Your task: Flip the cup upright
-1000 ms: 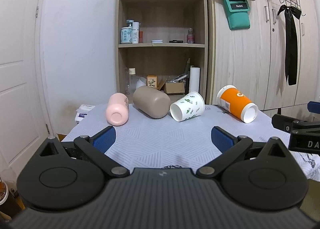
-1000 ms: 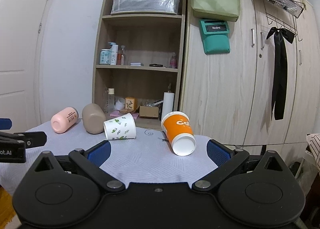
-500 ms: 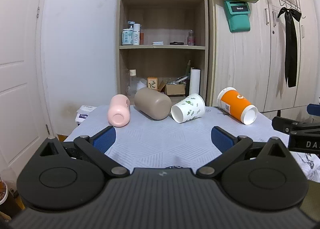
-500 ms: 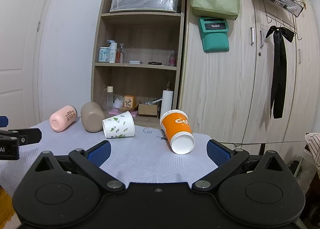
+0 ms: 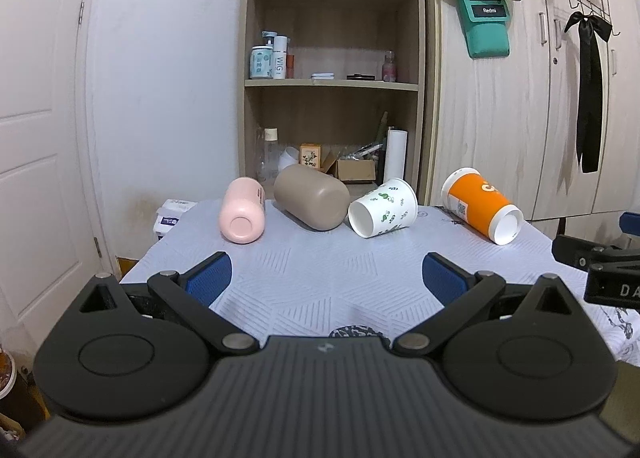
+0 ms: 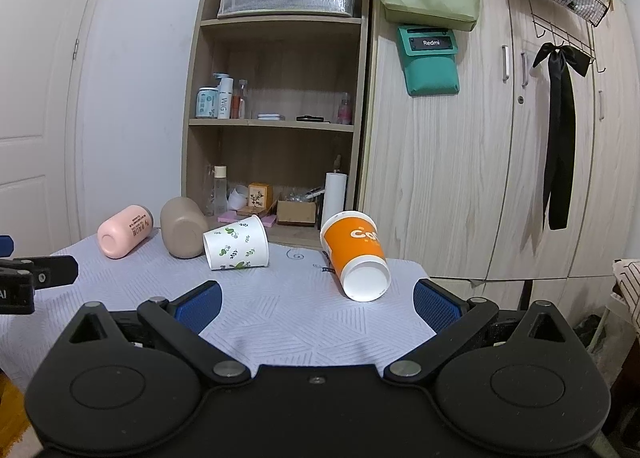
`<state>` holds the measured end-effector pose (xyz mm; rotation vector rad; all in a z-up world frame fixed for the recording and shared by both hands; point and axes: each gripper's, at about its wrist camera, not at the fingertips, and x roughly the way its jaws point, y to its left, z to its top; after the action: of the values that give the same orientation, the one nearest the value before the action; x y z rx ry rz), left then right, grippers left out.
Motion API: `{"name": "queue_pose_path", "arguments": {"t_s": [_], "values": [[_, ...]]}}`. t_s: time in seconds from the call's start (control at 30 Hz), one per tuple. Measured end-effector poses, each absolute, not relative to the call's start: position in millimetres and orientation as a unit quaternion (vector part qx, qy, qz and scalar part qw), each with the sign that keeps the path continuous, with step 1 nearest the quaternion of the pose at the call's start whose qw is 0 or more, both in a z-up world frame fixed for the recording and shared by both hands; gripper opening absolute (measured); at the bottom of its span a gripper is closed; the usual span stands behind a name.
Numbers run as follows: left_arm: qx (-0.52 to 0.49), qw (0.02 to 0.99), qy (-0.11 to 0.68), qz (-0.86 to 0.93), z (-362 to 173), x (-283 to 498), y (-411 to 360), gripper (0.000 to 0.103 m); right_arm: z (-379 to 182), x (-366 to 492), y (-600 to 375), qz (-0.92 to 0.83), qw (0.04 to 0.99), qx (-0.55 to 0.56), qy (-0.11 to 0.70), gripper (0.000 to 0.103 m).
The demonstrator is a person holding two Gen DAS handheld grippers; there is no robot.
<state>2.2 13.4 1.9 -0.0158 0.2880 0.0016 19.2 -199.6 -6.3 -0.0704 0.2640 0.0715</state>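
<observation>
Several cups lie on their sides in a row at the far side of the table: a pink cup (image 5: 242, 216) (image 6: 125, 231), a taupe cup (image 5: 312, 202) (image 6: 182, 227), a white leaf-print paper cup (image 5: 382, 208) (image 6: 236, 243) and an orange paper cup (image 5: 482, 205) (image 6: 356, 254). My left gripper (image 5: 326, 278) is open and empty, above the near table, short of the cups. My right gripper (image 6: 318, 304) is open and empty, just short of the orange cup's mouth. Each gripper shows at the edge of the other's view.
The table (image 5: 320, 270) has a pale patterned cloth. Behind it stand an open wooden shelf unit (image 5: 332, 98) with bottles and boxes, and wardrobe doors (image 6: 460, 178) at the right. A white door (image 5: 36, 178) is on the left.
Both grippers have drifted slightly; the cups sit a little lower in the right wrist view. Nothing was taken hold of and no cup has moved.
</observation>
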Motion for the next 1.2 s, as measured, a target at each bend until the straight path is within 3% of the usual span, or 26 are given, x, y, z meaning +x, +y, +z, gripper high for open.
{"name": "queue_pose_path", "arguments": {"t_s": [0.77, 1.2], "values": [[-0.007, 0.988, 0.154, 0.015, 32, 16, 1, 0.103, 2, 26, -215, 0.072, 0.987, -0.027, 0.140, 0.103], [-0.047, 0.969, 0.228, -0.077, 49, 115, -64, 0.103, 21, 117, -272, 0.202, 0.948, 0.002, 0.245, 0.103]]}}
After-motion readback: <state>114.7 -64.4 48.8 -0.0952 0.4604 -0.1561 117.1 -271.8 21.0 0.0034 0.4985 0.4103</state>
